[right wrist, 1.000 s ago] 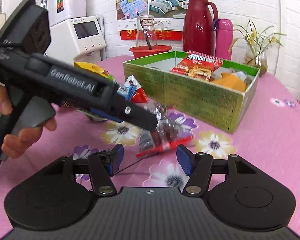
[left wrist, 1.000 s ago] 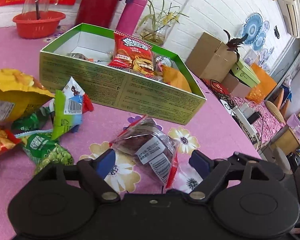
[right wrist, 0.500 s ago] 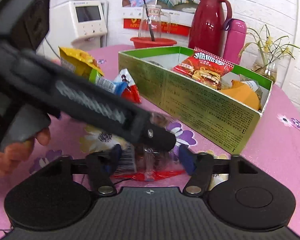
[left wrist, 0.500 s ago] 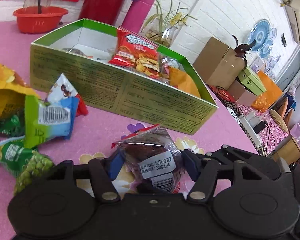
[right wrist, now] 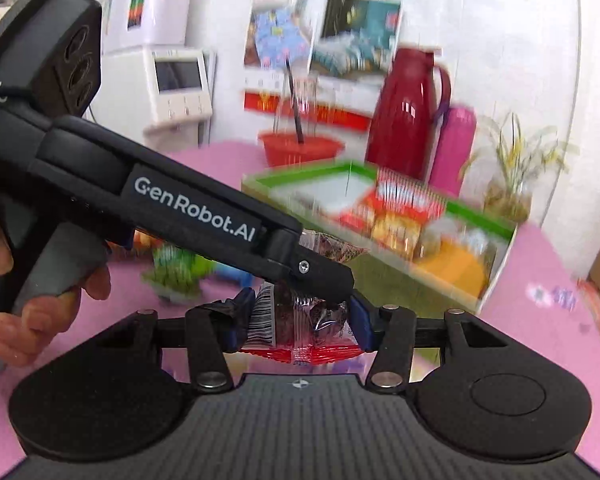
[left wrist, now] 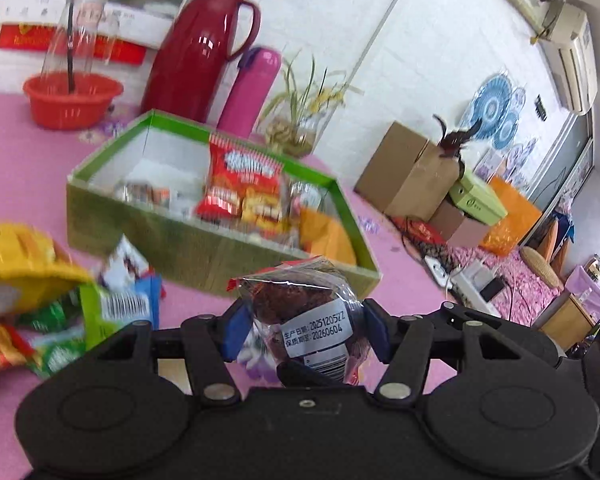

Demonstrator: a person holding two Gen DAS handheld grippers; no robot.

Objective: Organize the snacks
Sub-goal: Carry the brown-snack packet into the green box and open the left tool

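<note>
Both tools have just been closing on the same clear, red-edged snack packet [left wrist: 308, 320]: your left tool [left wrist: 306, 330] clenches it across its middle and your right tool [right wrist: 298, 326] pinches it lower down, holding it above the pink bench [left wrist: 16, 136], just near of the green box [left wrist: 204, 240]. Let one tool release before you carry it over the near wall, so the wrapper doesn't tear. The left view shows the date label and the loose packets [left wrist: 116, 304] at the near left; only the right view shows your hand [right wrist: 40, 308] and both tools on the packet.
</note>
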